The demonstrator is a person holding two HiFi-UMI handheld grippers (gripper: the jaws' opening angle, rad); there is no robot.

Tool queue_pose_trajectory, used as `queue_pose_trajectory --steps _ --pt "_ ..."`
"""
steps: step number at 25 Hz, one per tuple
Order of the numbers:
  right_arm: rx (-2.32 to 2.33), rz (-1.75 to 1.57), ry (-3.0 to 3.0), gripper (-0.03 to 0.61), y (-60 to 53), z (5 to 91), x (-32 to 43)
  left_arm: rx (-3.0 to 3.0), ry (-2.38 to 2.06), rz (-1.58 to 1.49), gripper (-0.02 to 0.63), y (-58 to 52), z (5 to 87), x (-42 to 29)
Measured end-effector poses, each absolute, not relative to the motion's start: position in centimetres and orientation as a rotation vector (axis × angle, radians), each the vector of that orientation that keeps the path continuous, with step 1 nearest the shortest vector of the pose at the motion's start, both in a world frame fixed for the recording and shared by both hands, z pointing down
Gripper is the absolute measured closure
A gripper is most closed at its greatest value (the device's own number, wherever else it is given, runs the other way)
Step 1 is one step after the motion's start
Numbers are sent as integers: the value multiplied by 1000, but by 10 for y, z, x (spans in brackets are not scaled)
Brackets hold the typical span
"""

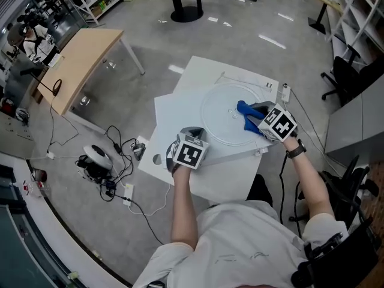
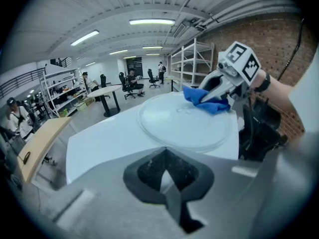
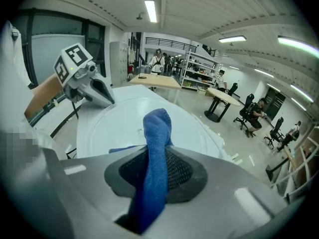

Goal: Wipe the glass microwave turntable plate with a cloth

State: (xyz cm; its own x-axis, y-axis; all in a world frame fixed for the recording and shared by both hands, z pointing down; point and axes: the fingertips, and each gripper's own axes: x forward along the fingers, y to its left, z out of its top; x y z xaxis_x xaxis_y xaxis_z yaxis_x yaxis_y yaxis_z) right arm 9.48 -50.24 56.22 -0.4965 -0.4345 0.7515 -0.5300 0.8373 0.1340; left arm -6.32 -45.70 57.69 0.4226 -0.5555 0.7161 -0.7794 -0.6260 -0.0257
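The round glass turntable plate lies flat on a white table. My right gripper is shut on a blue cloth, which rests on the plate's right part. In the right gripper view the cloth sticks up between the jaws over the plate. My left gripper hovers at the plate's near-left rim. It is shut with nothing in it and points at the plate. The left gripper view also shows the cloth.
A white power strip lies at the table's far right corner. A wooden table stands to the left, with cables and a device on the floor. Office chairs and shelving stand on the right.
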Motion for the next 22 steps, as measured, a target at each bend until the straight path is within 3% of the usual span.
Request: queue_pose_trajectory --steps 11,22 --pt "486 36 -2250 495 -441 559 20 2368 -1154 1020 614 -455 578 -62" --pt "476 -1 -2247 494 -505 559 -27 2371 -1150 1017 614 -457 579 -59"
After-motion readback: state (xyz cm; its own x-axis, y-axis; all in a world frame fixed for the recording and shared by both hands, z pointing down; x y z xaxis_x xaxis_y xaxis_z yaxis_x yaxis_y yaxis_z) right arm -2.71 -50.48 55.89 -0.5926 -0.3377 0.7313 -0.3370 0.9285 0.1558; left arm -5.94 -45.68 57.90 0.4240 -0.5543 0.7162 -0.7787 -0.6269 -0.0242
